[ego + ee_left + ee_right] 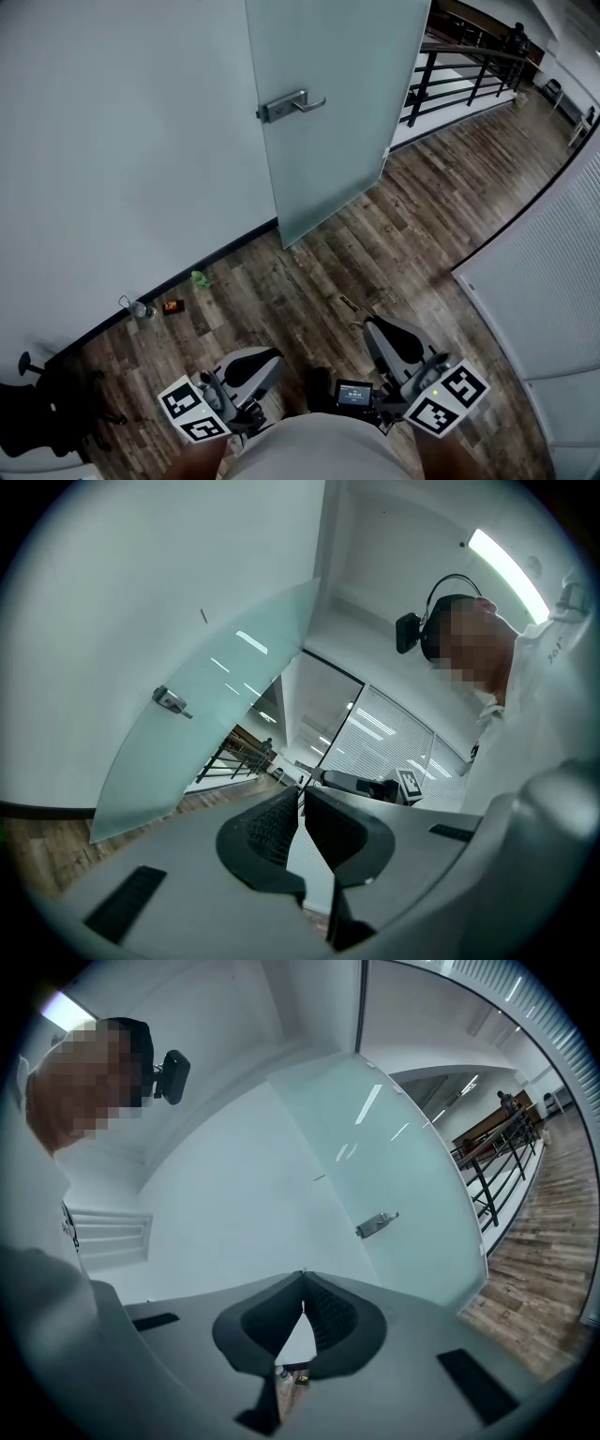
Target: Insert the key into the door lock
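Head view: door [328, 141], handle [292, 103] upper centre; left gripper [274, 356] and right gripper [370, 325] low by the person, well apart from it, likely carried so for the approach.
Left gripper view: jaws together, nothing between.
Right gripper view: jaws together at tips; key not discernible anywhere.

Your left gripper [274, 356] and right gripper [370, 325] hang near you over the wood floor [394, 234]. Far ahead stands a frosted glass door [337, 159], its lever handle [292, 105] pointing right.
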`<move>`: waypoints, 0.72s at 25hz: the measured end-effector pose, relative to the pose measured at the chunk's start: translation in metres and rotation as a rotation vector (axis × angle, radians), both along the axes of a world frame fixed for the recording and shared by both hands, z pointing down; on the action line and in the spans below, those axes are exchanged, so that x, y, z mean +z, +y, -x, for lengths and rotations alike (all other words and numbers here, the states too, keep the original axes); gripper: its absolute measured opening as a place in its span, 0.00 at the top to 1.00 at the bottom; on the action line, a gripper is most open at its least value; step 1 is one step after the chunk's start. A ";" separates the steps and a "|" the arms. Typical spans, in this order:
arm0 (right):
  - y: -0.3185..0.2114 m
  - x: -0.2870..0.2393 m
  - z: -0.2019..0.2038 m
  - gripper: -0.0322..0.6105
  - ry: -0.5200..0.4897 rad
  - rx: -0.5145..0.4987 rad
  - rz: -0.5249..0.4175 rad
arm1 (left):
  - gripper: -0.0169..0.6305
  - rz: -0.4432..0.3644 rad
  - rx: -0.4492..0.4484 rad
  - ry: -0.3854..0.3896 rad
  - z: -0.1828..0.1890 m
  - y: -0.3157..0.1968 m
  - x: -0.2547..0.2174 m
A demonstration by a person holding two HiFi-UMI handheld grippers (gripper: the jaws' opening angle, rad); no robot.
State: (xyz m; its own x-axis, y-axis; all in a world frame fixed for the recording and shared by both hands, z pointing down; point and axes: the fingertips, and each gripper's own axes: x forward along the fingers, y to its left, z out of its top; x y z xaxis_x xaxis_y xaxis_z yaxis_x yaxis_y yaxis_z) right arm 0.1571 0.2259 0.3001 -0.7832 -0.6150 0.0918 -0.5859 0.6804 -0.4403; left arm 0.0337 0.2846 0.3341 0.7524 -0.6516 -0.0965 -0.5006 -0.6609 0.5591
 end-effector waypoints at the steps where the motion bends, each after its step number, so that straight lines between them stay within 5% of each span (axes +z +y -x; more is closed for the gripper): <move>1: -0.010 -0.001 -0.003 0.93 0.000 -0.002 -0.001 | 0.92 0.000 0.002 -0.001 -0.004 -0.010 -0.002; 11: -0.075 0.002 -0.030 0.93 0.008 -0.011 0.002 | 0.92 -0.015 0.015 -0.015 -0.039 -0.077 -0.007; 18: -0.108 0.007 -0.020 0.93 0.005 -0.016 0.012 | 0.92 -0.002 0.018 -0.026 -0.029 -0.108 -0.004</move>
